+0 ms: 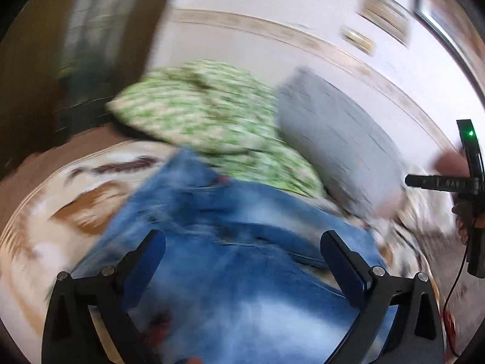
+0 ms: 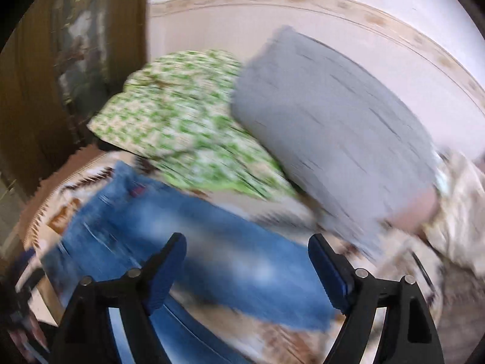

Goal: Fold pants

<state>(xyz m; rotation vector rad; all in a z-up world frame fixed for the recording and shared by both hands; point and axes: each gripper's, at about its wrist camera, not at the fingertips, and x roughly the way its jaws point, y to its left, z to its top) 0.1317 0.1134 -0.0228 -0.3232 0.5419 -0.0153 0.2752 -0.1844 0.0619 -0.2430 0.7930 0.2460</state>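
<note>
Blue denim pants (image 1: pixel 230 242) lie spread on a bed with a cream and brown patterned cover (image 1: pixel 54 233). My left gripper (image 1: pixel 242 239) hovers over the denim with its jaws wide apart and nothing pinched between them. In the right wrist view the same pants (image 2: pixel 194 230) stretch from the left toward the lower right, one frayed leg end near the bottom. My right gripper (image 2: pixel 247 242) is open above that fabric, its blue pads (image 2: pixel 330 276) clear of the cloth. The right gripper's body (image 1: pixel 466 188), held in a hand, also shows at the right edge of the left wrist view. Both views are motion-blurred.
A green and white patterned pillow (image 2: pixel 182 121) and a grey pillow (image 2: pixel 333 133) lean against the pale wall (image 2: pixel 212 30) behind the pants. A dark wooden cabinet (image 2: pixel 45 91) stands at the left. Rumpled cream bedding (image 2: pixel 454 206) lies at the right.
</note>
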